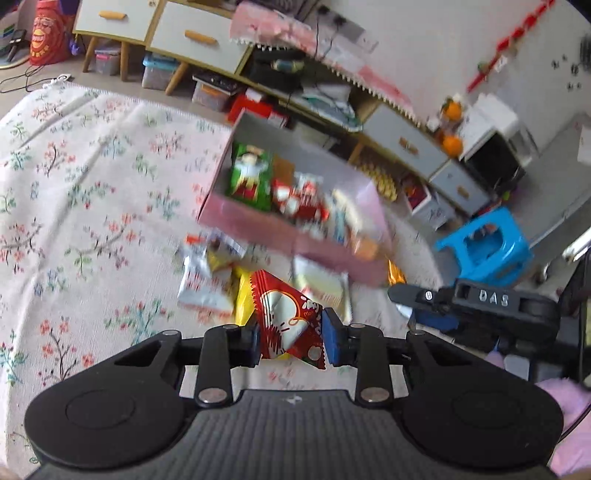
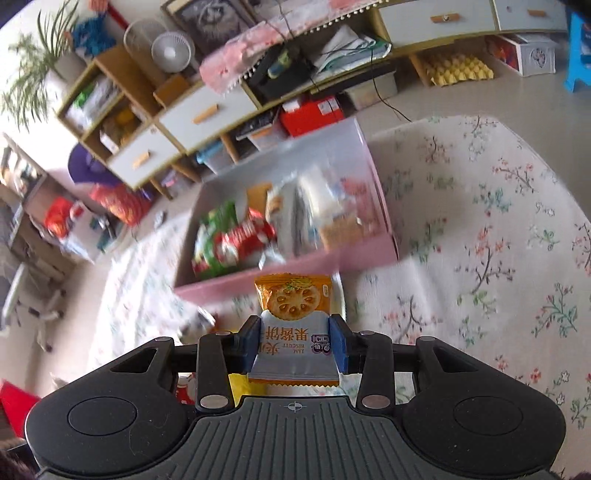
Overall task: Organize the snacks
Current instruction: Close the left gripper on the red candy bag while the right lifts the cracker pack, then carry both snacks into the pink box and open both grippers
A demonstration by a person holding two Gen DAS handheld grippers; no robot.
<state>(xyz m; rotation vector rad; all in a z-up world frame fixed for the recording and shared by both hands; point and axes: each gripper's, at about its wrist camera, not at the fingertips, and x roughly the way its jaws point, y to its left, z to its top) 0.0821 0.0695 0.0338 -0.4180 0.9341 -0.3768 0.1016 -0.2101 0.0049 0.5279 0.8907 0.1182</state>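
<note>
1. A floral cloth in white with pink and green sprigs covers the near surface in both views.
2. A long low cabinet on slanted wooden legs runs along the wall; its drawers are pale grey with wooden handles.
3. A pink fringed cloth drapes over the cabinet top.
4. Storage bins sit on the floor under the cabinet.
5. A blue plastic stool stands on the pale floor.
6. Open wooden cubbies stand beside a small white fan and a green plant.
7. The wall is white, and the room is lit by soft daylight.
</note>
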